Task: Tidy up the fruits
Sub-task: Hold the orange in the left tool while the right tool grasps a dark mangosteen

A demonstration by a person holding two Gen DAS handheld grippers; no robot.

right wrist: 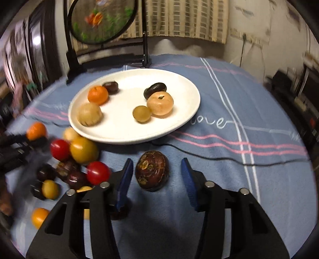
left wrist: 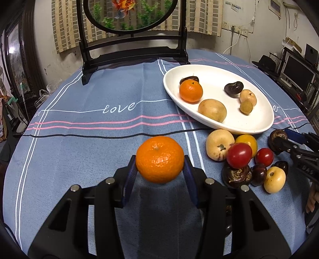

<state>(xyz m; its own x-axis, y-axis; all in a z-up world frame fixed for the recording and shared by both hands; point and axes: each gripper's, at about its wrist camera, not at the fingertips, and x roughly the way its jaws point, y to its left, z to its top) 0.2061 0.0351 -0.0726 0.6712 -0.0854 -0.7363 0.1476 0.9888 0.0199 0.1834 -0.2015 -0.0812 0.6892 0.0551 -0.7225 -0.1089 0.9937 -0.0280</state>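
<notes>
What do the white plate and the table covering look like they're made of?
The white plate looks like glazed ceramic: smooth, glossy, with a soft sheen along its rim, though melamine is possible. The tablecloth looks like woven cotton fabric: matte blue, slightly fuzzy, wrinkling near the plate, with printed or woven stripes and lettering.

a blue striped tablecloth [left wrist: 99,95] reading "love" – behind it, a dark-framed goldfish screen [left wrist: 130,15].

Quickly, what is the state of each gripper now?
Left gripper: closed on the round orange tangerine.
Right gripper: open, the dark brown water chestnut between its fingers, not gripped.
</notes>
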